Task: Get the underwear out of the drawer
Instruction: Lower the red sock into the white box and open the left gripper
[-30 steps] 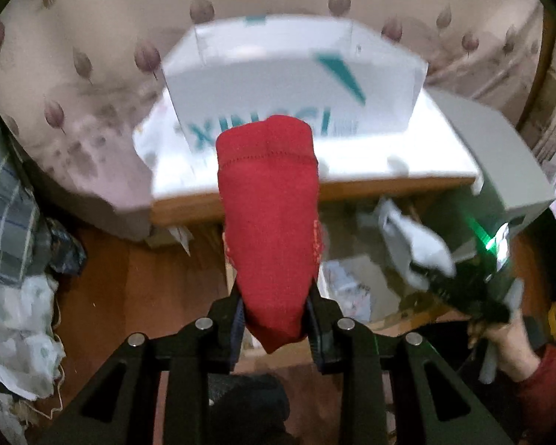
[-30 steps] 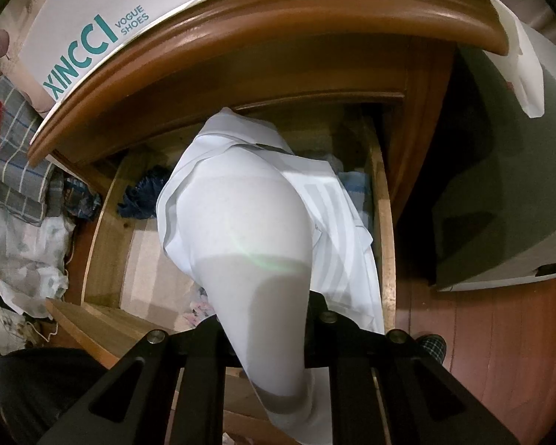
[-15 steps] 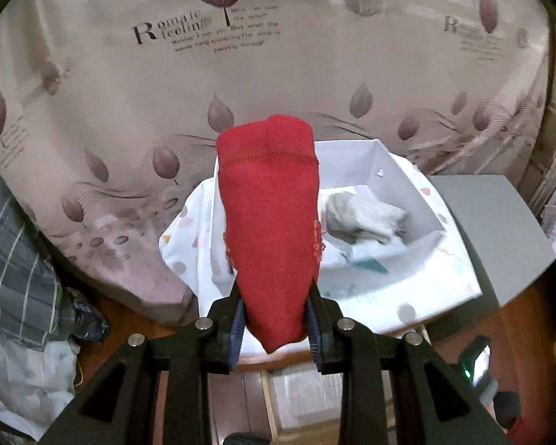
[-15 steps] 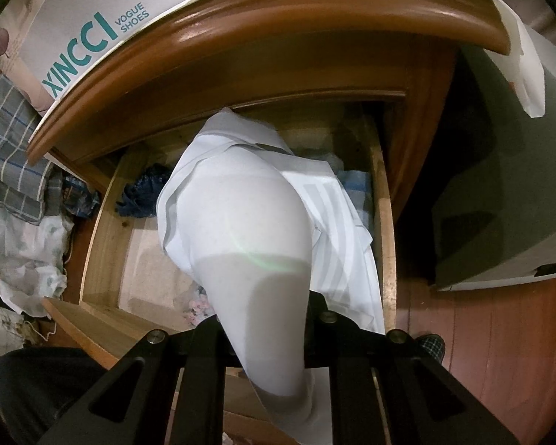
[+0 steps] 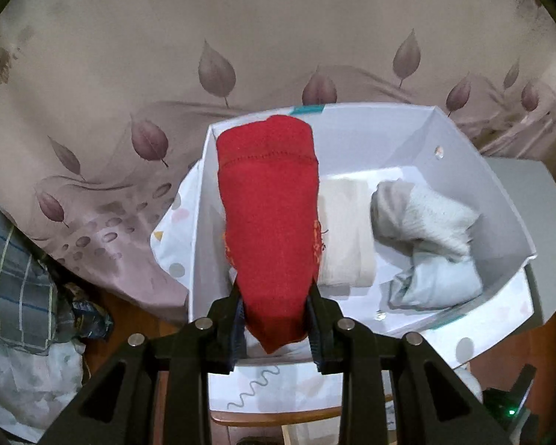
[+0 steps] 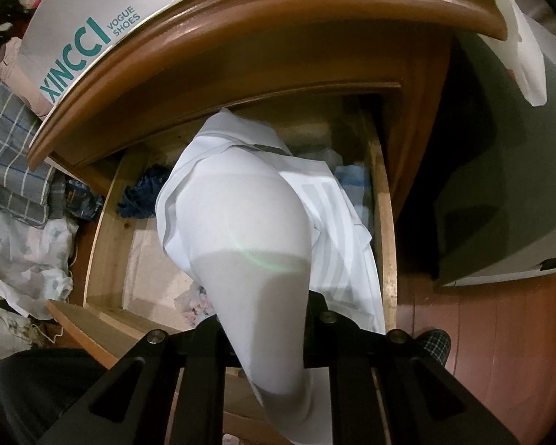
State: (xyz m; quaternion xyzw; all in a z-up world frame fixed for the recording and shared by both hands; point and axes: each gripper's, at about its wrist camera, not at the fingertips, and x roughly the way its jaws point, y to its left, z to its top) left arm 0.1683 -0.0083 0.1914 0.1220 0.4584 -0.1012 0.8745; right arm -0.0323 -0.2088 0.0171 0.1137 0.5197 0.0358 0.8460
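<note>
Red underwear is hanging clenched in my left claw above the shoebox; releasing early risks it snagging the rim. My right claw is gripping white underwear over the drawer.

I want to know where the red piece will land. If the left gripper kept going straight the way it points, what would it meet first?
Probably the inside of the white shoe box. The left gripper, shut on the red underwear, points down into its left part, beside the cream garment. Depth is unclear.

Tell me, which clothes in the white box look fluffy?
The grey-white bundle at the box's right side. It looks knitted and fuzzy; the cream piece beside it and the pale blue one look smooth.
</note>
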